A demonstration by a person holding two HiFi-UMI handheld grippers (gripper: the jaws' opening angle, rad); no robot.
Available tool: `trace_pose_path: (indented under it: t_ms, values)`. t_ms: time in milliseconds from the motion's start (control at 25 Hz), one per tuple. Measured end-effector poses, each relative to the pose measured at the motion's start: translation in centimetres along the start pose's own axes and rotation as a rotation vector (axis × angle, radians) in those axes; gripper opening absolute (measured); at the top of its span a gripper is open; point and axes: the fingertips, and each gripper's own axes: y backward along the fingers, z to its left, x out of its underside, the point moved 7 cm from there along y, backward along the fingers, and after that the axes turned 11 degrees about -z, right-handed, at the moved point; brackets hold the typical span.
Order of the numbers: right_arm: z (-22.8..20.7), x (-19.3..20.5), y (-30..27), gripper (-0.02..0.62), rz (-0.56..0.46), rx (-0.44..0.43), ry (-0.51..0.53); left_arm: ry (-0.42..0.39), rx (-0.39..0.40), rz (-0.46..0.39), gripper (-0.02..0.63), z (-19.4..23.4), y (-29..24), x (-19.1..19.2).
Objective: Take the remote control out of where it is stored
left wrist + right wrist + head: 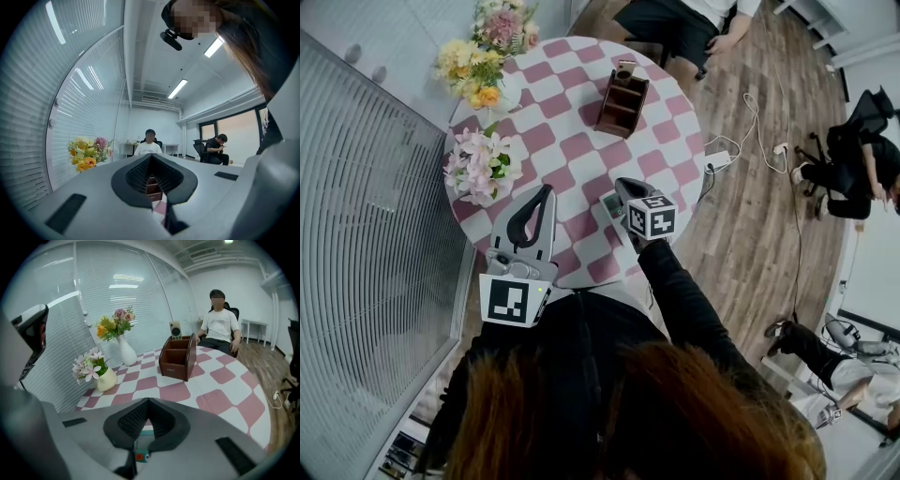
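- the right gripper (148, 401) has its jaws closed on the remote control (141, 446). the white, teal-edged remote sits deep between them, its orange button toward the camera, and the jaw tips meet beyond it.
- in the head view the remote is held over the near part of the round table (581, 150), well apart from the brown holder (623, 98).
- the left gripper (151, 156) is beside it on the left, over the table's near edge. its jaws are pressed together with nothing in them.
- count: one remote, one holder and two lots of flowers. a cream pot (106, 379) of pink-white blooms stands nearer, and a white vase (124, 351) of yellow and pink ones stands farther.
- a small pale thing (175, 329) stands at the holder's far end; i cannot tell what it is.
- the checked cloth between the grippers and the holder lies open. both lots of flowers keep to the left rim, by the blinds (375, 216).
- a seated person (218, 324) is just past the far edge. a second person (862, 159) sits well off to the right, and a power strip (718, 160) and cables lie on the wooden floor (750, 234).
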Motion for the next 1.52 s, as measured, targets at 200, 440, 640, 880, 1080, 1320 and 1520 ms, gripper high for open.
trace_pose_path:
  t_ms: [200, 440, 640, 880, 1080, 1320, 1520]
  values:
    - [0.9, -2.1, 1.2, 0.014, -0.151, 0.012, 0.065, -0.005, -0.001, 0.006, 0.009, -0.1, -0.2, 0.0]
    - [2.8, -4.7, 2.8, 0.014, -0.299, -0.002, 0.132, -0.007, 0.009, -0.002, 0.009, 0.0, -0.3, 0.2]
    - [4.6, -7.1, 4.8, 0.014, -0.362, 0.005, 0.124, 0.000, 0.007, 0.015, 0.009, 0.0, -0.4, 0.3]
    - [7.2, -10.5, 7.8, 0.014, -0.459, -0.025, 0.163, 0.001, 0.013, 0.000, 0.009, 0.0, -0.5, 0.4]
    - [9.1, -12.5, 9.8, 0.014, -0.501, -0.046, 0.216, 0.002, 0.015, 0.009, 0.009, 0.0, -0.6, 0.6]
    - [11.1, -13.5, 11.5, 0.014, -0.522, -0.074, 0.230, 0.000, 0.023, 0.005, 0.009, 0.0, -0.8, 0.4]
    - [11.8, -13.7, 12.0, 0.014, -0.542, -0.087, 0.235, -0.022, 0.036, 0.020, 0.009, -0.3, -0.9, 0.6]
